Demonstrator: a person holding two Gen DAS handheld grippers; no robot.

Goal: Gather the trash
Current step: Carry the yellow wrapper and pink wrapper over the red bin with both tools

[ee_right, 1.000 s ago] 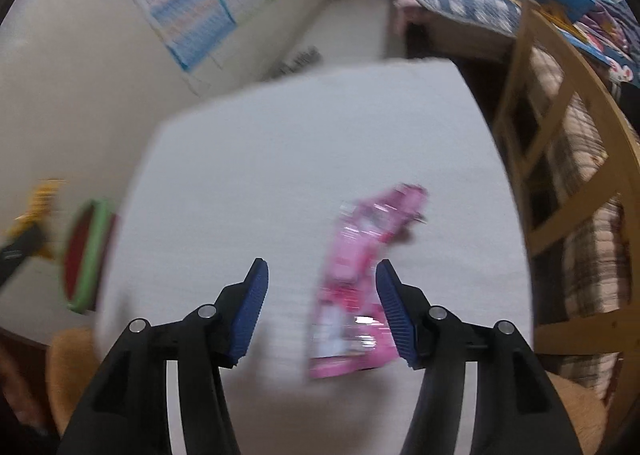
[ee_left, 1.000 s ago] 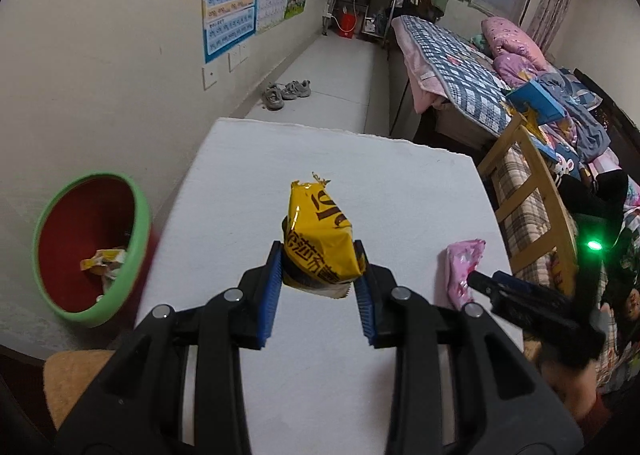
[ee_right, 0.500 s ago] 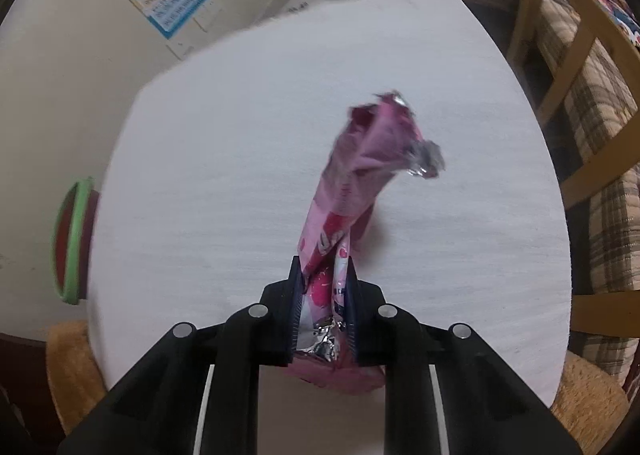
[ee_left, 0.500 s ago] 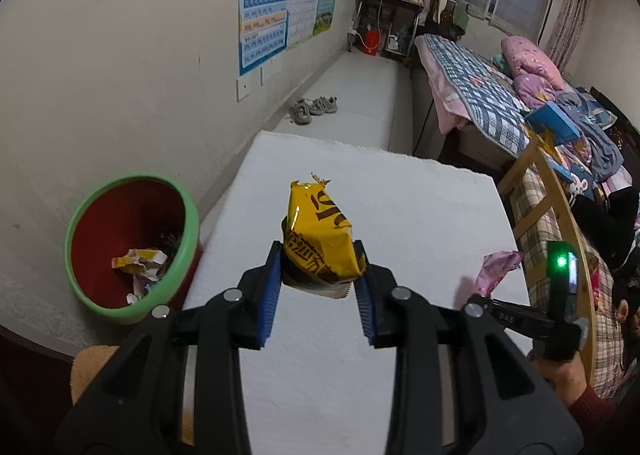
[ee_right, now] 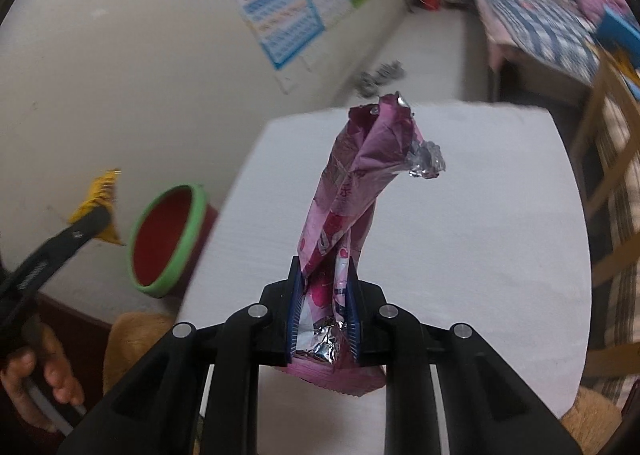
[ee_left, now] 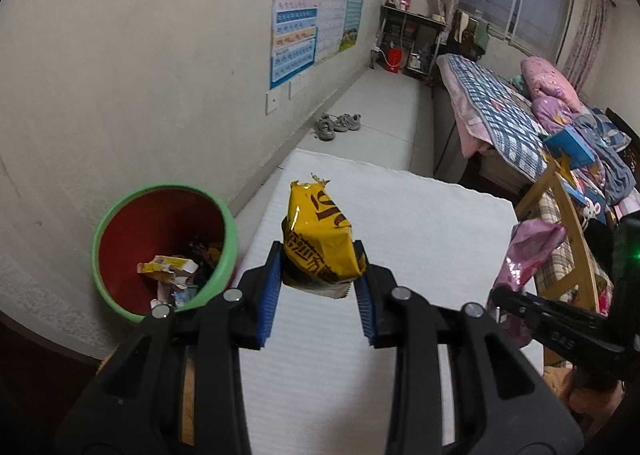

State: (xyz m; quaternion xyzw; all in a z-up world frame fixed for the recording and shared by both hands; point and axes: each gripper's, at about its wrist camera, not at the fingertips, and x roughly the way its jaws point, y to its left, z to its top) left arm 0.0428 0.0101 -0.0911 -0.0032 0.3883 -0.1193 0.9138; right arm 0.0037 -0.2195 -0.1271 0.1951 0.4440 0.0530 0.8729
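Tongs on both sides are loaded. Bare white tabletop [ee_left: 400, 215]; bin [ee_left: 120, 231] beside it, seemingly part-filled. Left tongs [ee_left: 319, 287] clamp yellow packet [ee_left: 316, 239]; right tongs [ee_right: 323, 315] pinch pink wrapper [ee_right: 352, 195]. Both await dropping.

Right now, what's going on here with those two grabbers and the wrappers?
A person is clearing trash off a white table with a gripper in each hand. The left gripper is clamped on a yellow snack bag, held up near the green-rimmed bin, which already has scraps inside. The right gripper is shut on a pink wrapper, lifted clear of the table. Neither piece is in the bin yet.
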